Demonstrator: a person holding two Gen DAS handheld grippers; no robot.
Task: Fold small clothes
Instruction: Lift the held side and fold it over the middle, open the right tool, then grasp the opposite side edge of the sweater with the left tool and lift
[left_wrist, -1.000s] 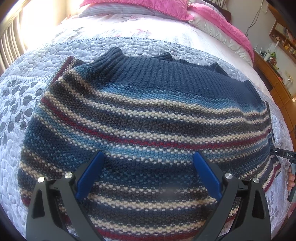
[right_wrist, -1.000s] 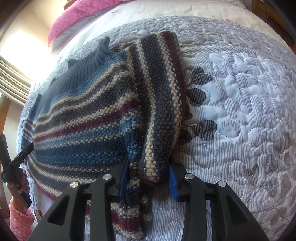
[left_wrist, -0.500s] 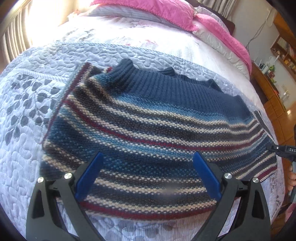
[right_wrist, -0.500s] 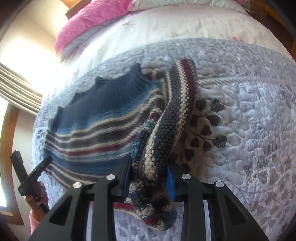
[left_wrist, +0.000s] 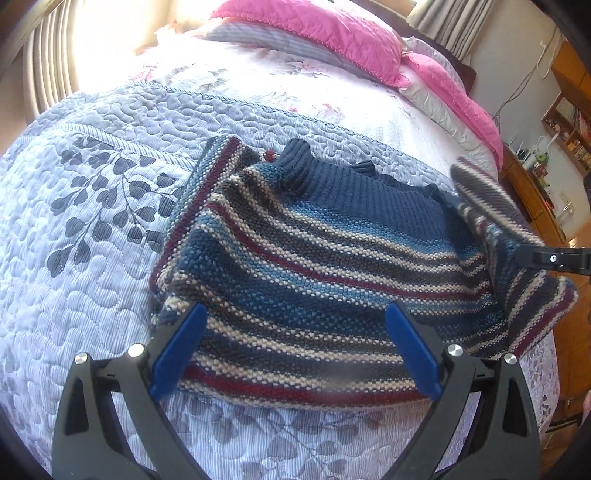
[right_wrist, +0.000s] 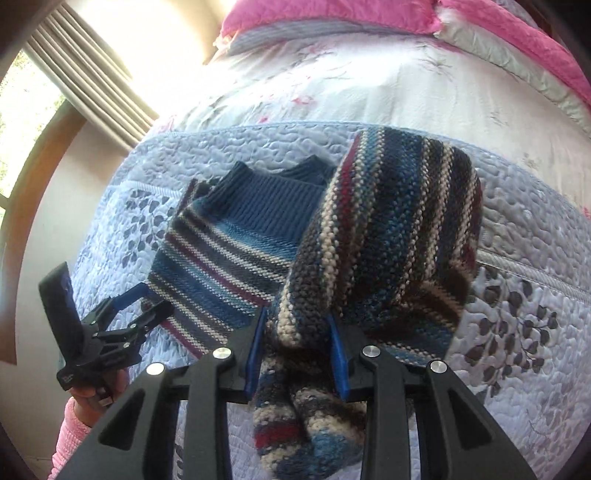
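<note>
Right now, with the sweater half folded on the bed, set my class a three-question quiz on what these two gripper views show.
1. True or false: the left gripper is clamped on the striped sweater.
2. Which part does the right gripper hold? A) collar B) sleeve C) bottom hem
3. Fill in: the sweater lies on a quilt printed with grey ____.

Key
1. False; its jaws stand wide open, holding nothing.
2. B; the sleeve is bunched between the blue pads and lifted.
3. Leaves.

Looks like somebody's bedroom at home: a quilt (left_wrist: 110, 258) is covering the bed, pink pillows (left_wrist: 332, 37) are sitting at the head, curtains (right_wrist: 85, 74) are hanging by the window.
</note>
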